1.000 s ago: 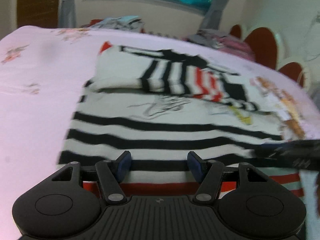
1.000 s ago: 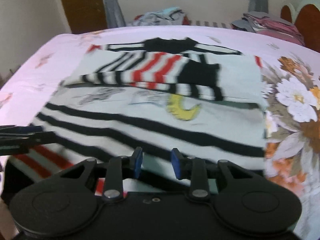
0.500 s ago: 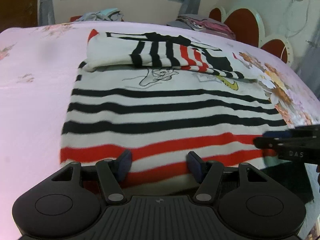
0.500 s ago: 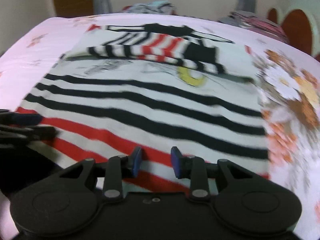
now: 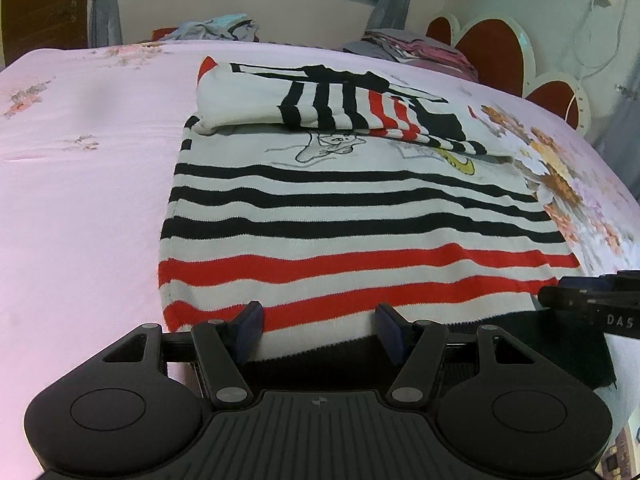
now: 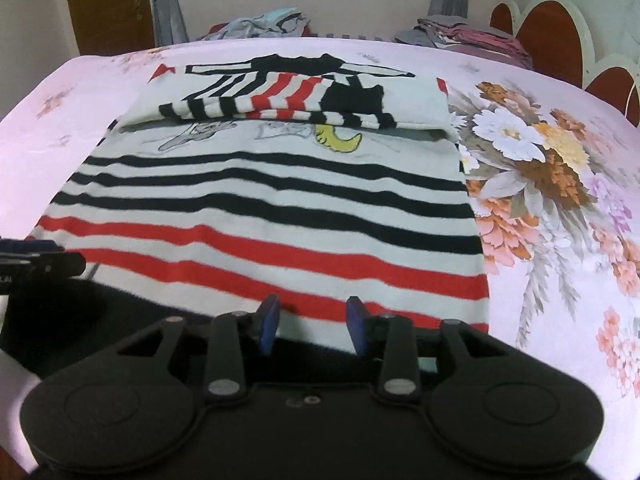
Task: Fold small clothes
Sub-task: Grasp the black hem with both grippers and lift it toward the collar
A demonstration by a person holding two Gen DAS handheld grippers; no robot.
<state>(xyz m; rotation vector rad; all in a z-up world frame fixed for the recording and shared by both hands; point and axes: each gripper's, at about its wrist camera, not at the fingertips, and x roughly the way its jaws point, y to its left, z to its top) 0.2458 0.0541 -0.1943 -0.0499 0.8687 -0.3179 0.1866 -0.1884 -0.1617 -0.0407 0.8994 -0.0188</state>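
Two grippers hover with fingers spread at the near black hem of a striped sweater [image 5: 360, 216], the left gripper [image 5: 318, 330] wider than the right gripper [image 6: 312, 322]. Both have drawn back since earlier frames, exposing more red stripes. Sweater lies flat on the pink bedspread [image 5: 80, 200], sleeves folded across its top.
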